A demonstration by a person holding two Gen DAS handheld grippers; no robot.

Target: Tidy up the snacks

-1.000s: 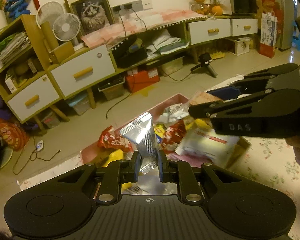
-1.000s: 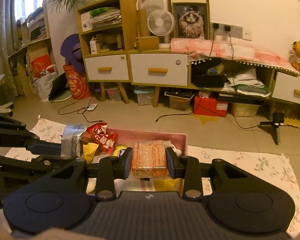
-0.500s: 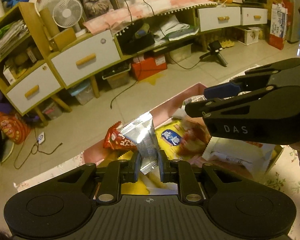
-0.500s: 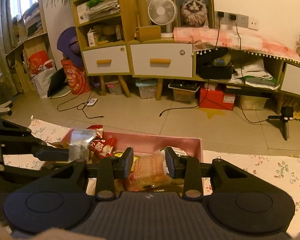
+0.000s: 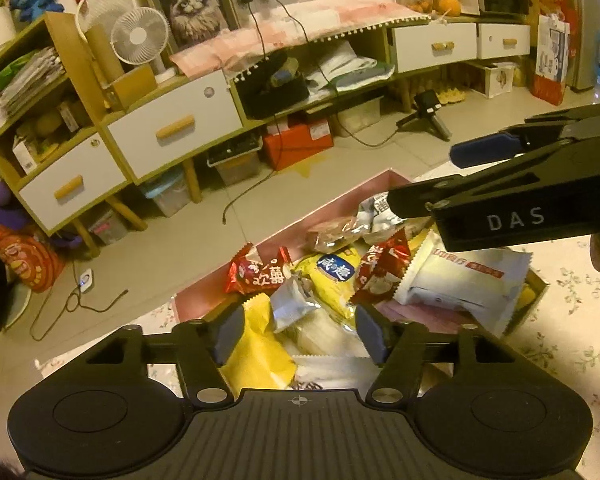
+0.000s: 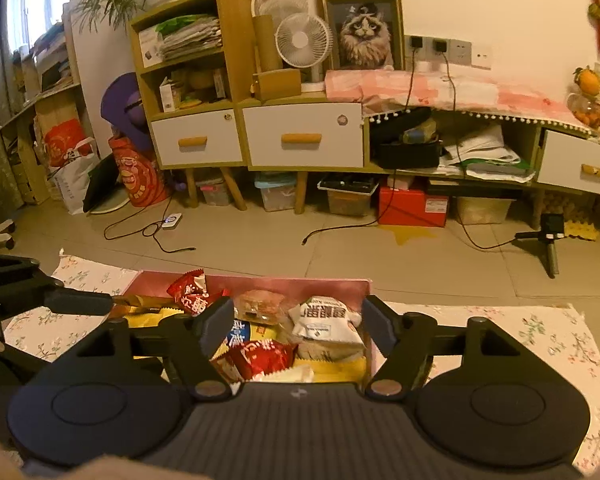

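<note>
A pink box on the floral mat holds several snack packets. My left gripper hangs over its near end, jaws opening. A silver packet lies loose in the box below the gap, touching neither pad, beside a yellow packet and a red packet. My right gripper is over the same box, jaws opening. An orange-brown biscuit packet and a white packet lie loose beneath it. The right gripper reaches in from the right in the left wrist view, above a large white packet.
The floral mat spreads around the box on a tiled floor. Cables and a small tripod camera lie on the floor beyond. A low cabinet with white drawers lines the far wall.
Both grippers have gone from shut to open. The silver packet dropped out of the left gripper and the biscuit packet out of the right; both now lie in the box.
</note>
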